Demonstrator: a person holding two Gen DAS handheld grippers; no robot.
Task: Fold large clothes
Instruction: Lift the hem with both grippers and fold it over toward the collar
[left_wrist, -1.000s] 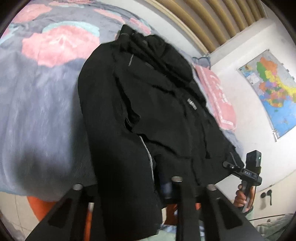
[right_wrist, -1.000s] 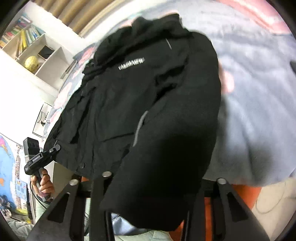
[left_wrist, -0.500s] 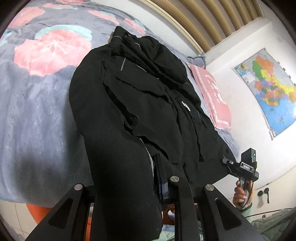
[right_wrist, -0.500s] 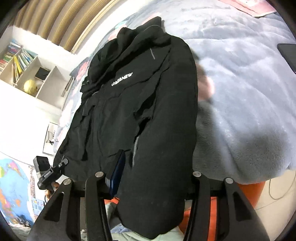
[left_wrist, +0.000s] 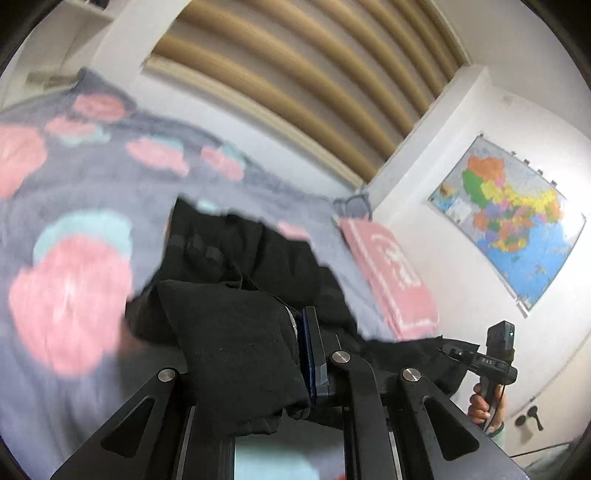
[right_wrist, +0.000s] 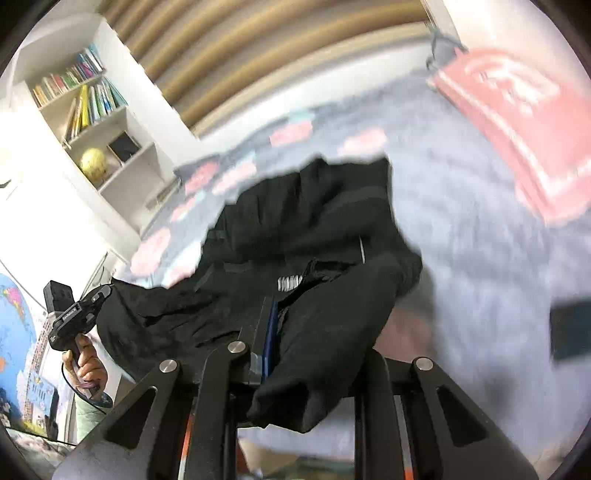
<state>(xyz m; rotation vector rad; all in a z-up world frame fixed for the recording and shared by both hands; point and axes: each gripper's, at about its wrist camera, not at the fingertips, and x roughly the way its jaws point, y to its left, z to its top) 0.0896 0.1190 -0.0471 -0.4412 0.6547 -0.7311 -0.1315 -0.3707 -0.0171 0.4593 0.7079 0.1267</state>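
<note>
Jacket (left_wrist: 236, 332); bookshelf (right_wrist: 92, 107) right-view only

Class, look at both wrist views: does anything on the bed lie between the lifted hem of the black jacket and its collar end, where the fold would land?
Nothing visible does. The black jacket hangs from both grippers, and only its own cloth and the blanket lie ahead. The pink pillow sits off to the side.
</note>
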